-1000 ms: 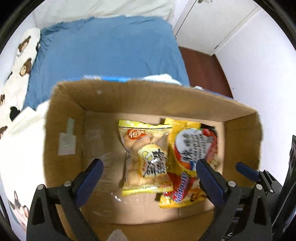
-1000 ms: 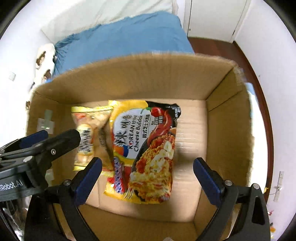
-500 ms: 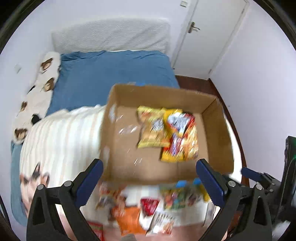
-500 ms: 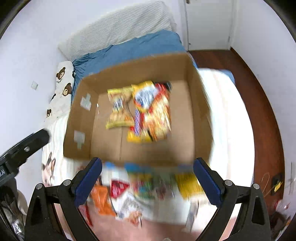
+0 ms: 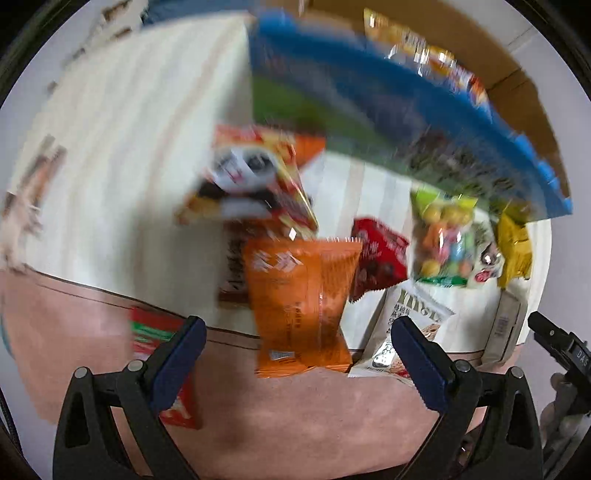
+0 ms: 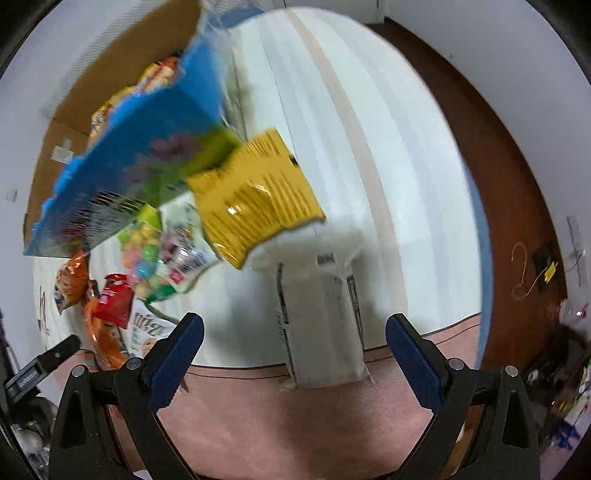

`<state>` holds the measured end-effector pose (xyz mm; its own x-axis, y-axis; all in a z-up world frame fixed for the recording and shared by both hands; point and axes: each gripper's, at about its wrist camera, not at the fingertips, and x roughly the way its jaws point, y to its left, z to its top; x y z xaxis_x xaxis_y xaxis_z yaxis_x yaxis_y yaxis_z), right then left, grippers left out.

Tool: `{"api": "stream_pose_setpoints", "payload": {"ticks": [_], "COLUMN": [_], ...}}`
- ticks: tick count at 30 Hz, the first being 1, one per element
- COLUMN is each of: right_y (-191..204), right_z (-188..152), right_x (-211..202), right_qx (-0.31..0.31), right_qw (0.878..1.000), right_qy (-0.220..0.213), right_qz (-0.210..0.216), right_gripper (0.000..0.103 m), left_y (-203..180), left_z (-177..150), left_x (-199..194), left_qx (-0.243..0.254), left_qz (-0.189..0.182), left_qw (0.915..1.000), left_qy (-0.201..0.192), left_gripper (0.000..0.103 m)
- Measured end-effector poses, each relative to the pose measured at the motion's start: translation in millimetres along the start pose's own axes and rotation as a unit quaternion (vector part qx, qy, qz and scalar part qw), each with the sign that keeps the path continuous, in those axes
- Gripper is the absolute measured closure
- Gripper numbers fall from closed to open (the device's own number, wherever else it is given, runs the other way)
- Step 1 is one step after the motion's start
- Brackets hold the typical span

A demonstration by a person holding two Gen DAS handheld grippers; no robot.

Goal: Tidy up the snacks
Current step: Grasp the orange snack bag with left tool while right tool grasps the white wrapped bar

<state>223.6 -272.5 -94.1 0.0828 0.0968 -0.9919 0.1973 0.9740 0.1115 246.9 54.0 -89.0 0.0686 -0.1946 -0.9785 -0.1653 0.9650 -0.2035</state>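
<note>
My left gripper (image 5: 295, 354) is open and empty, low over an orange snack packet (image 5: 299, 302) lying between its fingers on the striped blanket. Around it lie a panda-print packet (image 5: 247, 181), a red packet (image 5: 376, 258), a bag of coloured candies (image 5: 441, 240) and a white packet (image 5: 406, 332). My right gripper (image 6: 295, 350) is open and empty over a white packet (image 6: 321, 317), with a yellow packet (image 6: 255, 192) just beyond it. The cardboard box (image 5: 461, 33) with a blue printed side stands behind, snacks inside; it also shows in the right wrist view (image 6: 122, 158).
A red-green packet (image 5: 159, 354) lies by my left finger on the pink blanket edge. A yellow packet (image 5: 513, 251) lies at the right. Dark wood floor (image 6: 498, 184) and a white wall lie to the right of the bed. The views are blurred.
Both grippers pulled back out of the box and dropped low over the loose snacks on the blanket in front of it. Both stayed open and empty.
</note>
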Motion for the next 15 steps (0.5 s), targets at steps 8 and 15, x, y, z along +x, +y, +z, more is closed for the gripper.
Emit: {"api": "stream_pose_setpoints", "payload": {"ticks": [8, 15], "right_y": [-15.0, -14.8], "right_z": [-8.2, -38.7], "right_x": [47.6, 21.8], "right_qx": [0.011, -0.001], "right_qw": [0.998, 1.000], "right_qy": [0.034, 0.022], "right_qz": [-0.042, 0.001], "right_gripper": [0.041, 0.053], "left_y": [-5.9, -0.6], "left_z": [-6.7, -50.5], "left_x": [39.3, -1.1], "left_qx": [0.000, -0.001], "left_qz": [0.013, 0.005], "left_qw": [0.9998, 0.9998], "left_qy": [0.012, -0.017], "left_gripper": [0.050, 0.052]}}
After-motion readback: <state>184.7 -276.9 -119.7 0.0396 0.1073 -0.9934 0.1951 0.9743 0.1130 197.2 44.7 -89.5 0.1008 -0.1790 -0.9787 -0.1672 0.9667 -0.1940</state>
